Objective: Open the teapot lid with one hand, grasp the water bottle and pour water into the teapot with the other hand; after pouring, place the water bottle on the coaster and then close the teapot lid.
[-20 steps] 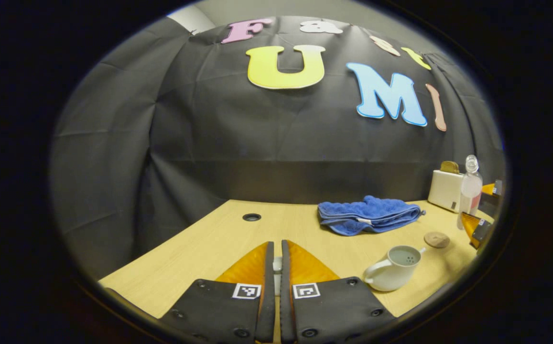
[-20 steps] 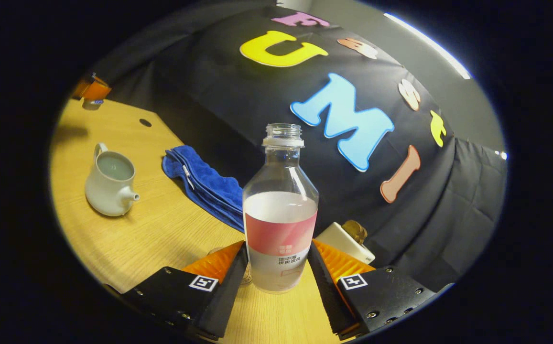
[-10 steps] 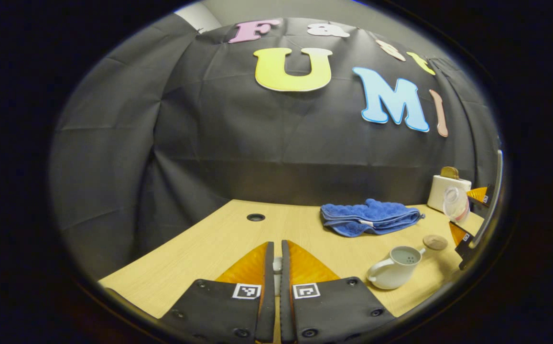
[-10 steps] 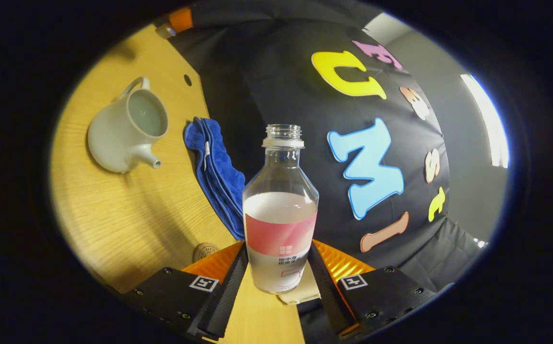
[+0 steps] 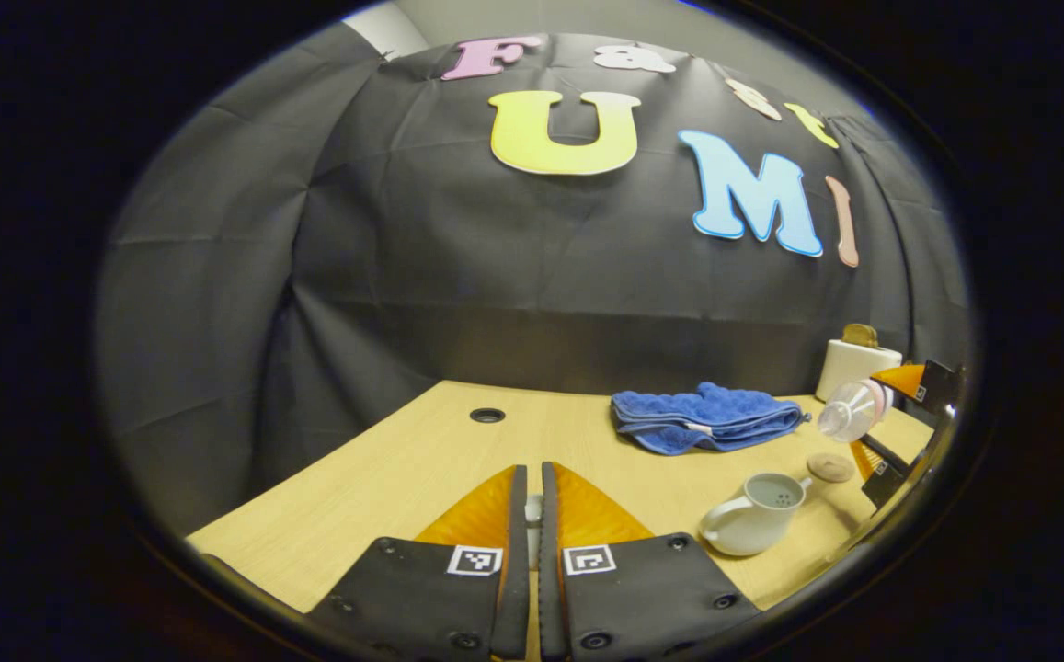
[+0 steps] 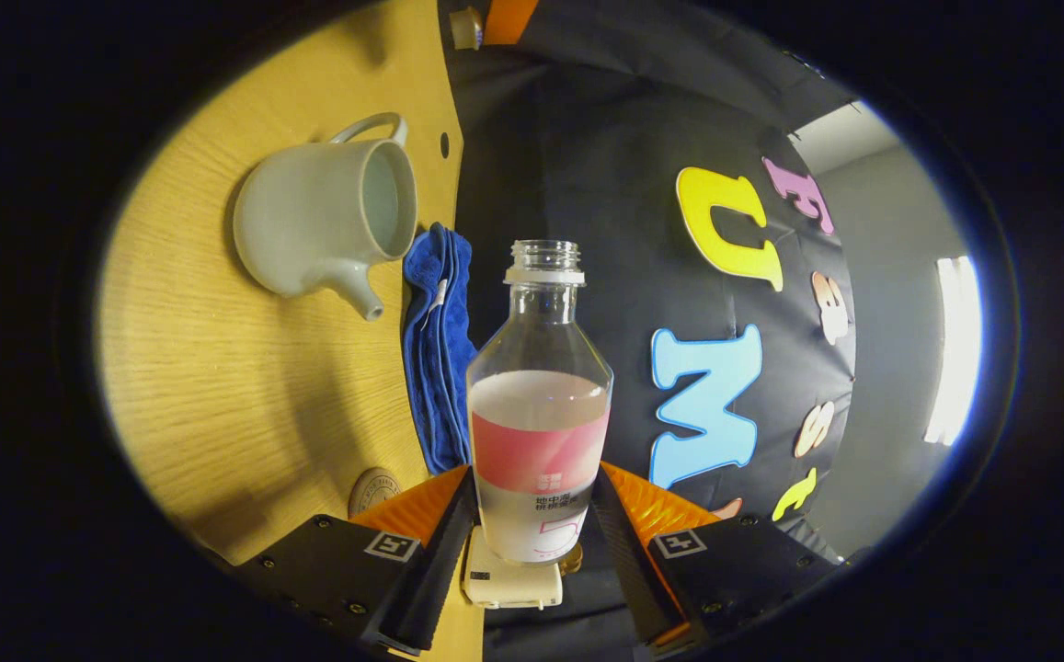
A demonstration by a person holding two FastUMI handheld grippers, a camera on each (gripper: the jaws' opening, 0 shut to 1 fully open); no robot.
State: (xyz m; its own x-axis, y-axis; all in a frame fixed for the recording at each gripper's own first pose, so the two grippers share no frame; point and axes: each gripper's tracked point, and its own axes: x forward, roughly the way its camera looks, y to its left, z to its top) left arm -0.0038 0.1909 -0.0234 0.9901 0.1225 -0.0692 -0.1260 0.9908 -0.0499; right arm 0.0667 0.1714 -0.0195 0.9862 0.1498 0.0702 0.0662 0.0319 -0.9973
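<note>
The white teapot (image 5: 757, 510) stands lidless on the wooden table (image 5: 384, 487), right of my left gripper (image 5: 533, 473). That gripper is shut on a small pale piece, the teapot lid (image 5: 533, 510), mostly hidden between the fingers. Farther right, the clear uncapped water bottle (image 5: 849, 411) leans mouth-first over toward the teapot. In the right gripper view my right gripper (image 6: 532, 515) is shut on the bottle (image 6: 539, 432), part full and pink-labelled, its mouth short of the teapot (image 6: 329, 216). The round coaster (image 6: 373, 490) lies by the fingers, and between teapot and bottle as the coaster (image 5: 830, 467).
A folded blue towel (image 5: 706, 418) lies behind the teapot near the wall. A white box (image 5: 853, 363) stands at the back right corner. A cable hole (image 5: 487, 415) sits in the table toward the back left. The left gripper (image 6: 486, 18) holds the lid (image 6: 467, 26) beyond the teapot.
The right gripper has lifted the bottle off the table and tipped it over toward the teapot, moving closer to it. The left gripper has stayed nearly still, shut on the lid.
</note>
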